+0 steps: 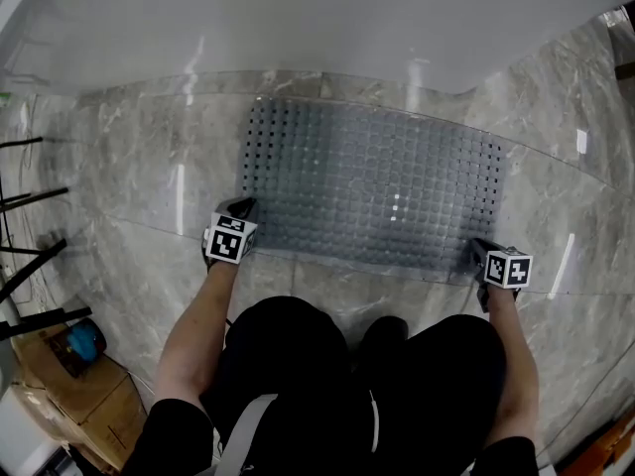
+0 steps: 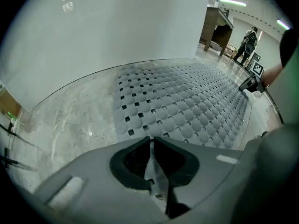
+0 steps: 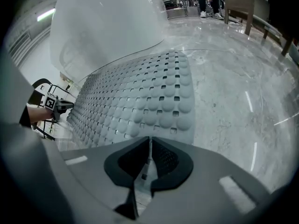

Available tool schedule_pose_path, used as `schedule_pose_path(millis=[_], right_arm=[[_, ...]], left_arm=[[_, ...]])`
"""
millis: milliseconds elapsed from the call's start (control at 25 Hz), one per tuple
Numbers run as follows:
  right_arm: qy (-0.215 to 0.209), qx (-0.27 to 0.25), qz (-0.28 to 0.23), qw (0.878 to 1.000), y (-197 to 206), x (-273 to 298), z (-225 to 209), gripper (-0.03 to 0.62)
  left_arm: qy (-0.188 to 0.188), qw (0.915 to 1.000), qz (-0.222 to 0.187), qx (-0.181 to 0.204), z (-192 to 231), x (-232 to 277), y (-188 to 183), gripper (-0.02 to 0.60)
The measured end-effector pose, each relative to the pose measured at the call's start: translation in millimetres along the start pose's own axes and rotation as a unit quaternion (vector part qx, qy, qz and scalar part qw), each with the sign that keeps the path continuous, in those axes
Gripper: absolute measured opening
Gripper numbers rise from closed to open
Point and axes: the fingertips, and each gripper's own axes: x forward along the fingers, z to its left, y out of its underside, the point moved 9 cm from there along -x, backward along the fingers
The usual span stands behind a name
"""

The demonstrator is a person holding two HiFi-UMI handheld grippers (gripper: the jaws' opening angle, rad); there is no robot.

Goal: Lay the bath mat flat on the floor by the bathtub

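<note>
At the left, the left gripper (image 1: 242, 209) is held at the near left corner of the bath mat (image 1: 372, 186). In the left gripper view its jaws are drawn almost together, and a thin strip of the mat's edge is pinched between the pads. The left forearm (image 1: 193, 335) is stretched forward and down, so that the gripper is pointed steeply at the marble floor (image 1: 129, 167).

The grey mat is spread on the floor just beside the white bathtub (image 1: 298, 28), with its far long edge along the tub's base and its near long edge toward the person. It is perforated with rows of square holes and studded with rounded bumps. It is judged to be a rubbery sheet: light, limp and likely to sag or fold when lifted by one point only. Its surface is probably grippy rather than slick. It is best taken at two corners of one long edge, as is done here, so that it can be kept taut and let down without creases. Whether the near edge is fully settled on the floor cannot be told.

At the right, the right gripper (image 1: 480, 252) is held at the near right corner. Its jaws are closed to a narrow slit with the mat's edge nipped between them. The right forearm (image 1: 516, 355) is reached down in the same steep way, mirroring the left.
</note>
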Motion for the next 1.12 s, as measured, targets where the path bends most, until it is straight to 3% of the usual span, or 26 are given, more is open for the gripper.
schedule_pose_path(millis=[240,520,800,880,1000,1120], right_arm=[[-0.015,0.065,-0.054,0.996,-18.2,-28.5,-0.2,0.021],[-0.052,0.031,-0.117,0.991,-86.2,-92.1,47.8,0.016],[-0.138,-0.027,-0.133,0.981,-126.3,-208.9,157.8,0.012],[-0.143,-0.044,-0.134,0.980,-131.9,-247.4,188.7,0.012],[-0.144,-0.076,-0.137,0.977,-140.8,-312.1,233.8,0.012],[-0.164,-0.073,-0.161,0.970,-153.8,-381.9,275.7,0.012]], left_arm=[[0.010,0.9953,-0.074,-0.062,-0.2,-31.9,-23.1,0.007],[0.032,0.9868,-0.139,-0.076,-11.7,-98.7,-76.3,0.006],[0.078,0.9748,-0.195,-0.077,-37.2,-241.7,-137.2,0.006],[0.081,0.9728,-0.205,-0.071,-44.3,-288.5,-154.2,0.006],[0.077,0.9725,-0.217,-0.033,-59.8,-365.7,-177.8,0.006],[0.087,0.9659,-0.242,-0.028,-68.4,-444.2,-198.7,0.006]])
